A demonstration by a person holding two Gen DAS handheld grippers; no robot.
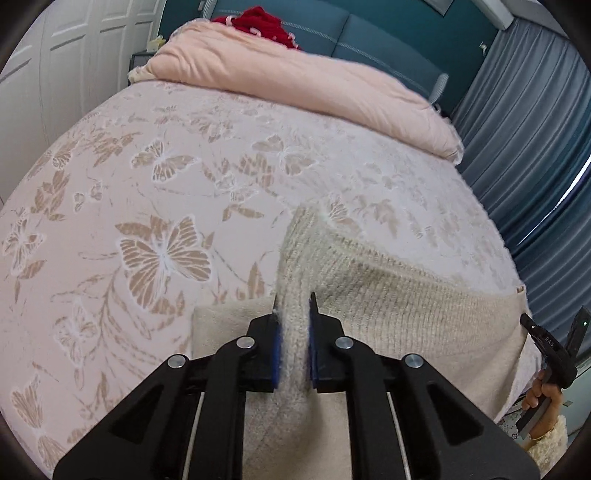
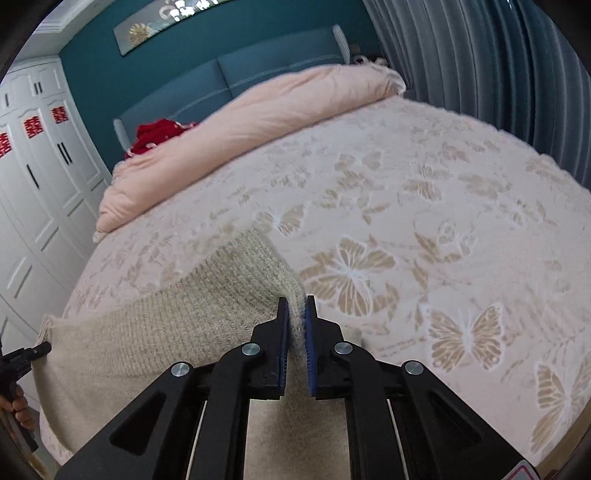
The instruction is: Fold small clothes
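Observation:
A cream knitted sweater [image 1: 388, 295] lies at the near edge of the bed and is lifted between the two grippers. My left gripper [image 1: 294, 301] is shut on one edge of the sweater. The knit bunches between its blue pads [image 1: 275, 354]. My right gripper [image 2: 295, 302] is shut on the other edge of the sweater [image 2: 177, 317]. The fabric hangs stretched between the two grips. The right hand and its gripper handle [image 1: 550, 354] show at the right edge of the left wrist view. The left gripper handle [image 2: 18, 362] shows at the left edge of the right wrist view.
The bed has a pink bedspread [image 1: 147, 177] with butterfly patterns. A rolled pink duvet [image 1: 295, 81] lies across the far end, with a red garment [image 1: 269, 22] behind it. White wardrobes [image 2: 33, 192] stand on one side, grey curtains [image 2: 498, 74] on the other.

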